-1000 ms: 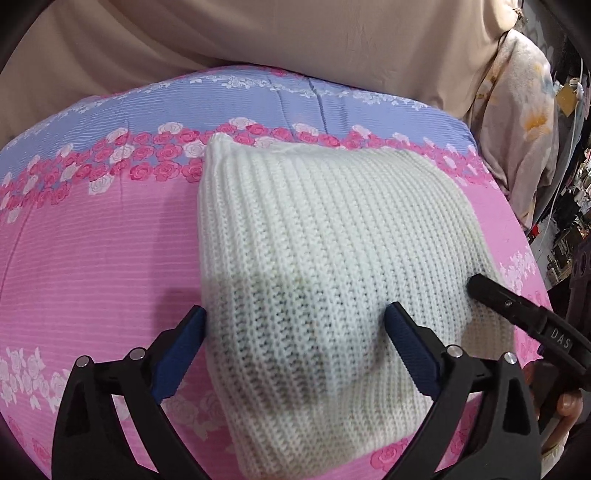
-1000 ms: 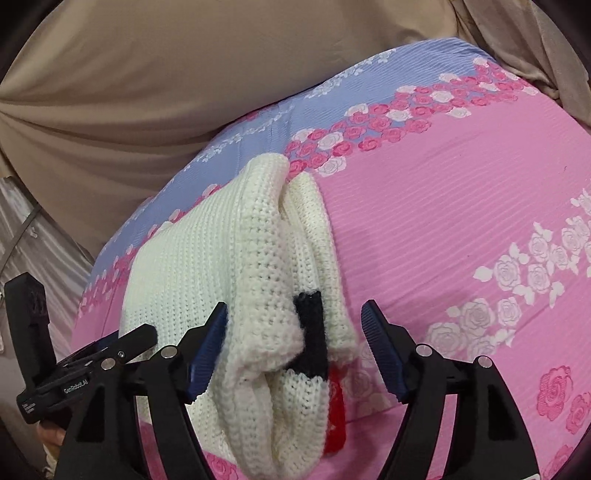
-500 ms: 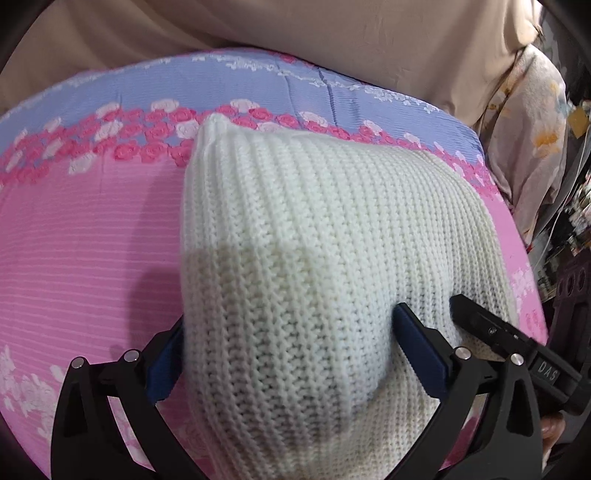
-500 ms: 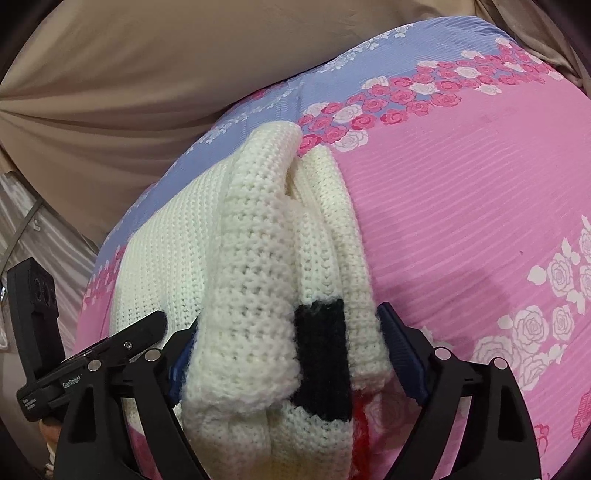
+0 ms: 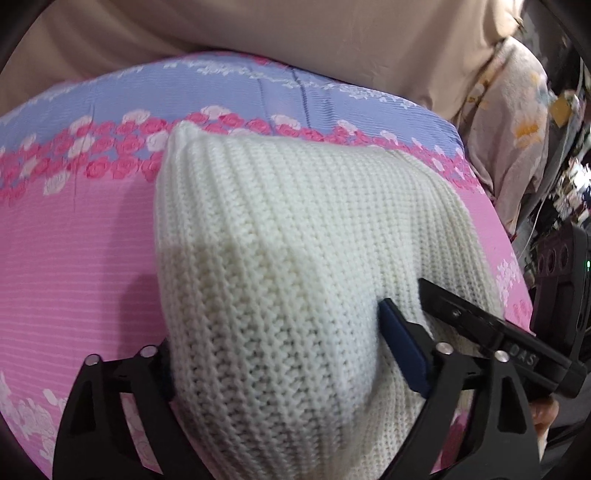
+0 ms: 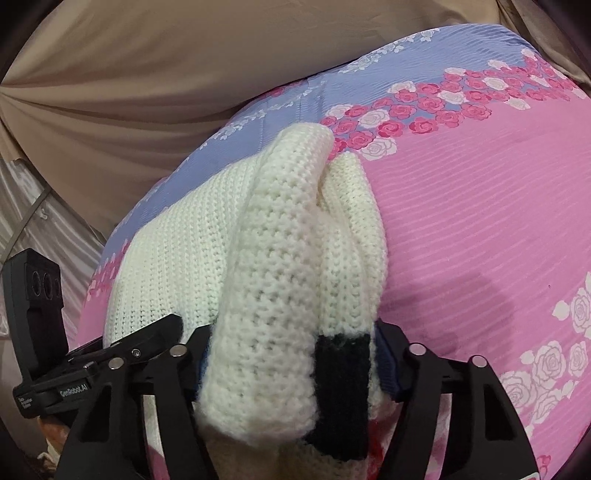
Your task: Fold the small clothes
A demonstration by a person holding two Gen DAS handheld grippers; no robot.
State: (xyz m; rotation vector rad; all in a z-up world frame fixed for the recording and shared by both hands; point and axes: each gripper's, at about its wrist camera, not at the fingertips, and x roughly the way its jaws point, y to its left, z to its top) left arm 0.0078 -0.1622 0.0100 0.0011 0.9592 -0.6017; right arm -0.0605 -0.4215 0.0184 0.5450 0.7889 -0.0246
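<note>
One cream knit sweater (image 5: pixel 295 236), folded, lies on a bed covered by a pink and lilac rose sheet (image 5: pixel 74 258). Beige fabric (image 5: pixel 258 29) fills the top of both views; floral cloth (image 5: pixel 517 122) hangs upper right. The sweater's long axis runs from lower centre toward the upper left. Two claws grip it: the left claw (image 5: pixel 280 354) and right claw (image 6: pixel 291 365) have just been closing and now pinch its near folds.

One cream knitted sweater (image 5: pixel 295 266); one pink and blue rose-print bed sheet (image 5: pixel 74 240); two grippers, left (image 5: pixel 273 354) and right (image 6: pixel 291 365).
</note>
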